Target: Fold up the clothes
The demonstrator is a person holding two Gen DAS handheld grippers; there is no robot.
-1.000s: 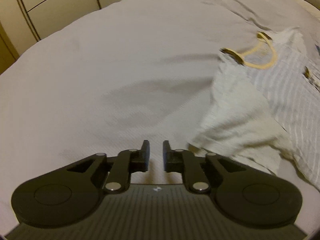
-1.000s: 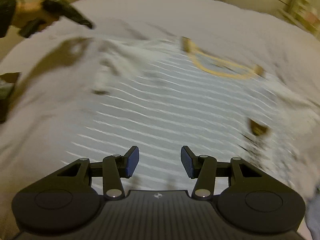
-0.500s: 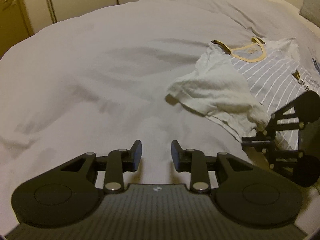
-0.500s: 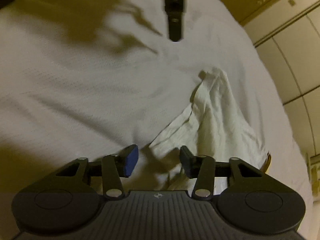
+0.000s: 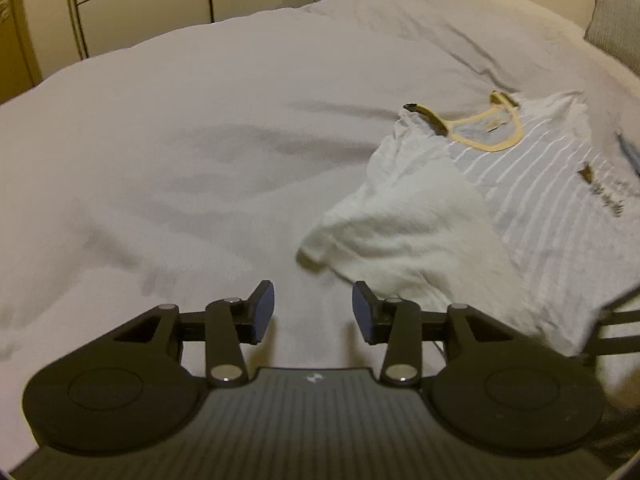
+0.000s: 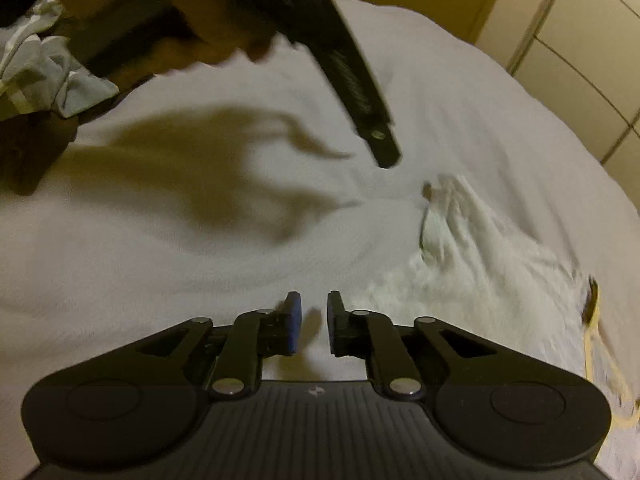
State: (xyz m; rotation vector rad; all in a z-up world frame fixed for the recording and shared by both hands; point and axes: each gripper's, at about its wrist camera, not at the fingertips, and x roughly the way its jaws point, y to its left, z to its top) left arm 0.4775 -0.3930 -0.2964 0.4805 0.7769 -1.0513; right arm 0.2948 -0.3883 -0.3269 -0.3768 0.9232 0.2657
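The bed (image 5: 192, 152), covered with a pale grey sheet, was taken as the landmark. At its far left side, tall cream cupboard doors (image 5: 140, 4) were seen. The left gripper (image 5: 313, 308) was held low over the near part of the bed, pointed downward. Its fingers (image 5: 262, 308) had just been opening and stood apart, with only bare sheet between them; nothing was gripped.

To the right of this gripper, on the right half of the bed, the T-shirt (image 5: 552, 208) was laid flat. It was grey with thin white stripes and a yellow neckline (image 5: 486, 146), which pointed to the far side of the bed. A small dark print was seen on its chest. One white sleeve (image 5: 404, 224) was folded over and lay crumpled at the shirt's left edge, just beside the right finger of the left gripper. A grey pillow (image 5: 612, 36) was seen at the far right corner of the bed.

In the right wrist view, the right gripper (image 6: 311, 322) was held over the sheet at the near edge of the white sleeve (image 6: 472, 264). Its fingers (image 6: 294, 322) had just been closing, and a narrow gap was left between them. No cloth was seen in that gap. Above the bed, the left gripper (image 6: 382, 152) was seen as a dark blurred arm held by a hand (image 6: 160, 28), and its shadow was thrown on the sheet.
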